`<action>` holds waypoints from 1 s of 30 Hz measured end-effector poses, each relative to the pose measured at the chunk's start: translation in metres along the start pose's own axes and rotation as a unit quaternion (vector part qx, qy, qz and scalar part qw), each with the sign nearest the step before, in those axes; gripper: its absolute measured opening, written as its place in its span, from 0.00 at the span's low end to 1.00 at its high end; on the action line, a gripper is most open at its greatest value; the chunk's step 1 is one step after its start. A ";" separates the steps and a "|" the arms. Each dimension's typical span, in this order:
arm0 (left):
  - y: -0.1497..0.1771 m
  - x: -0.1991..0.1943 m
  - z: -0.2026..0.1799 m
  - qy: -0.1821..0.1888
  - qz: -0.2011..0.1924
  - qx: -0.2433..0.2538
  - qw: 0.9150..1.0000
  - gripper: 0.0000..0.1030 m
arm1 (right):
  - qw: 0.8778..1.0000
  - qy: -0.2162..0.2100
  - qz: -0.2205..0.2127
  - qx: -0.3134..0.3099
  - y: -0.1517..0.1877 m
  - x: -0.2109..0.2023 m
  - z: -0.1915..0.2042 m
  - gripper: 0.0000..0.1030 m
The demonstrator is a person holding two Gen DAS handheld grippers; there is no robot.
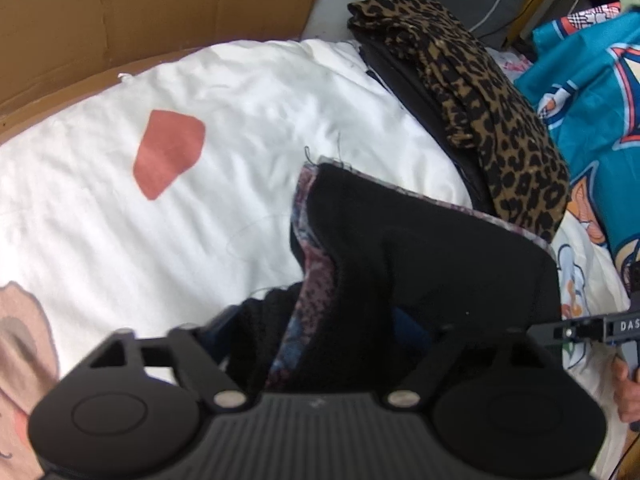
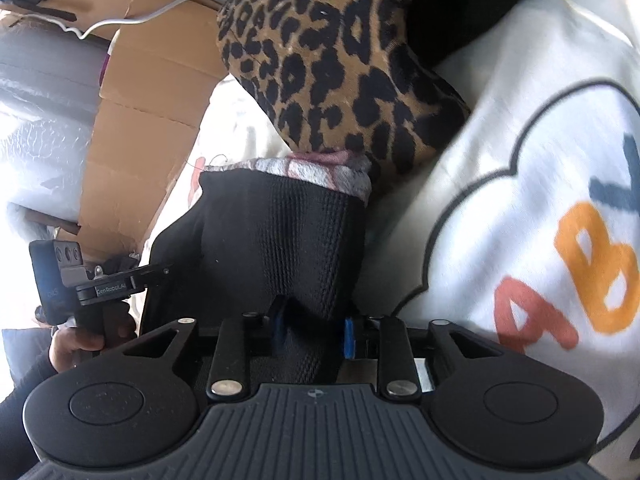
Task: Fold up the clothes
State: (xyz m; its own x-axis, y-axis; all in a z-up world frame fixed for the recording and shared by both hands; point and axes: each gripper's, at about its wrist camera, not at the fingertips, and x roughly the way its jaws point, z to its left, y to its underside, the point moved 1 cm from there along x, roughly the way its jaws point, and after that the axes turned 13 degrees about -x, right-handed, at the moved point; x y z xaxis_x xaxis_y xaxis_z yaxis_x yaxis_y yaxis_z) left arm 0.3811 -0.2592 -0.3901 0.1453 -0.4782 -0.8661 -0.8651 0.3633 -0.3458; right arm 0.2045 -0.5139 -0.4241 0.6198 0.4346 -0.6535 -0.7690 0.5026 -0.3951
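Observation:
A black garment (image 1: 420, 248) with a patterned reddish lining hangs lifted over the white bed sheet (image 1: 200, 208). My left gripper (image 1: 320, 320) is shut on its bunched near edge, and the cloth hides the fingertips. In the right wrist view the same black knit garment (image 2: 280, 232) runs between blue pads (image 2: 349, 336), with my right gripper (image 2: 314, 328) shut on it. Its far edge shows a pale pink and grey lining. A folded leopard-print garment (image 1: 500, 112) lies just beyond it, also seen as the leopard-print garment (image 2: 340, 60).
Cardboard (image 1: 140, 8) lines the far left of the bed. A teal printed cloth (image 1: 592, 92) lies at the right. A hand holds the other gripper's handle (image 2: 88, 280) at the left. The white sheet (image 2: 520, 140) carries coloured letters.

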 end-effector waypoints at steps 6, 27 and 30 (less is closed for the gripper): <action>0.001 -0.014 -0.001 0.005 -0.005 0.014 1.000 0.51 | 1.000 -0.006 -0.012 -0.019 -0.006 -0.005 0.010 0.10; -0.003 -0.007 -0.004 -0.001 0.029 0.010 1.000 0.45 | 1.000 -0.008 -0.002 -0.012 -0.005 -0.004 0.008 0.09; -0.001 -0.013 -0.009 -0.010 0.022 0.013 1.000 0.39 | 1.000 -0.009 -0.009 -0.024 -0.006 -0.008 0.017 0.08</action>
State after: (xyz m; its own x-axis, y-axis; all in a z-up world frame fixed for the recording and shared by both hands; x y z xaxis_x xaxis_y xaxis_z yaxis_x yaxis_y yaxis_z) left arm 0.3763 -0.2606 -0.3757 0.1171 -0.4449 -0.8879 -0.8586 0.4039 -0.3156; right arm 0.2070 -0.5079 -0.4052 0.6360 0.4387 -0.6348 -0.7640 0.4736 -0.4381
